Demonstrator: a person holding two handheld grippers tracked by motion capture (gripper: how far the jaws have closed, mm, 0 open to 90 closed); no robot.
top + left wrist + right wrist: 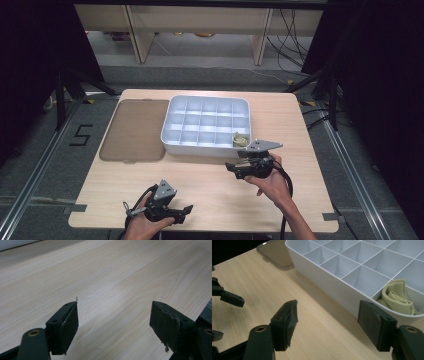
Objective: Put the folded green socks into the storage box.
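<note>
A white tray (199, 148) with many square compartments stands in the middle of the table. A rolled pale-yellow cloth (240, 139) lies in its front right corner compartment. My right gripper (231, 168) hovers just in front of that corner, jaws open and empty. In the right gripper view the tray wall (329, 288) and the cloth (397, 296) lie just beyond my right gripper (328, 315). My left gripper (187, 212) is low near the table's front edge, open and empty. In its own view my left gripper (113, 315) frames bare wood.
A brown translucent lid (134, 130) lies flat to the left of the tray, also seen as the lid (275, 252) in the right gripper view. The wooden table (210, 192) is bare between the grippers. Dark curtains and floor surround the table.
</note>
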